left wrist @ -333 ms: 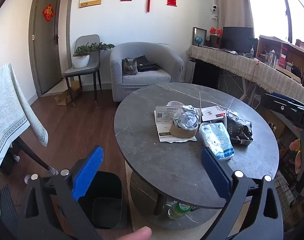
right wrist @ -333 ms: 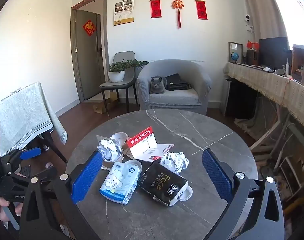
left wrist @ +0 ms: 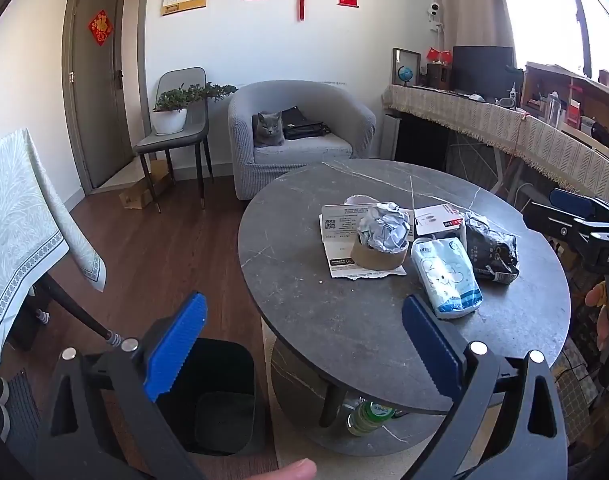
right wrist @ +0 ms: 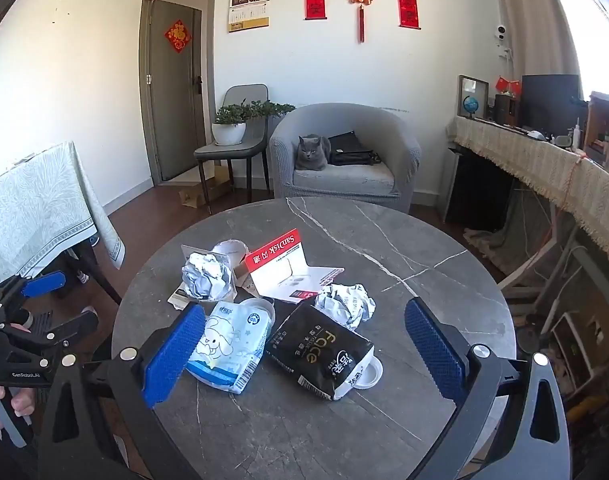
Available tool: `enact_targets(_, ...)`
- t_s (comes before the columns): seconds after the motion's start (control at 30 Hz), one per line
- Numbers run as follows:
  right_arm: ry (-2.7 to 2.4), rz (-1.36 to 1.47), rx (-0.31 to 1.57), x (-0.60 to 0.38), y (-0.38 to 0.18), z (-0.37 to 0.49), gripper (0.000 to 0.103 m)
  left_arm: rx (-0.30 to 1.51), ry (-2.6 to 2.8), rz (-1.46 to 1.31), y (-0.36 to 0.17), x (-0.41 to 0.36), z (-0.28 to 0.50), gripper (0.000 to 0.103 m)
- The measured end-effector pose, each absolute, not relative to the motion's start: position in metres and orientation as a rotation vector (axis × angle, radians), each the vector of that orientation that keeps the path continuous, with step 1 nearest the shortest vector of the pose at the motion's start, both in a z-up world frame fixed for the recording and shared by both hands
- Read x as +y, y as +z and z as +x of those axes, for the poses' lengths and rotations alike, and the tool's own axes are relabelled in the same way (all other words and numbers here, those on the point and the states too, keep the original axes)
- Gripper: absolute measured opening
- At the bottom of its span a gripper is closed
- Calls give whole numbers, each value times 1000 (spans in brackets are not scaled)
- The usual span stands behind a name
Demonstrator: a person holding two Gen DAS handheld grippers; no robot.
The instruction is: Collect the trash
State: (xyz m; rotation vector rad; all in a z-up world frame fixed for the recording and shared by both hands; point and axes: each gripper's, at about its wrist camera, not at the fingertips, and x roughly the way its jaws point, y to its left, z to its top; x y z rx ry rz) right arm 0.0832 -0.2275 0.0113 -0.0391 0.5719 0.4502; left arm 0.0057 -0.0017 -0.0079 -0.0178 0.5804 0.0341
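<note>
Against the earlier frames, nothing on the round grey marble-patterned table (right wrist: pixel 404 248) had shifted. Both grippers stayed wide open and empty: the left gripper (left wrist: pixel 304 344) above the table's near edge and the black plastic bin (left wrist: pixel 220 396), the right gripper (right wrist: pixel 304 344) over the trash. Counted there: two crumpled paper balls (right wrist: pixel 208 276), one pale blue tissue pack (right wrist: pixel 228 344), one black tissue pack (right wrist: pixel 320 352), one red-and-white card package (right wrist: pixel 288 268).
</note>
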Motion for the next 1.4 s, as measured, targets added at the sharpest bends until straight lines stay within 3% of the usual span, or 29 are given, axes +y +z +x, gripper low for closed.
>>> enact_targets(1.4, 474, -71, 570, -227, 6, 81, 101, 595, 75, -43, -9, 9, 8, 100)
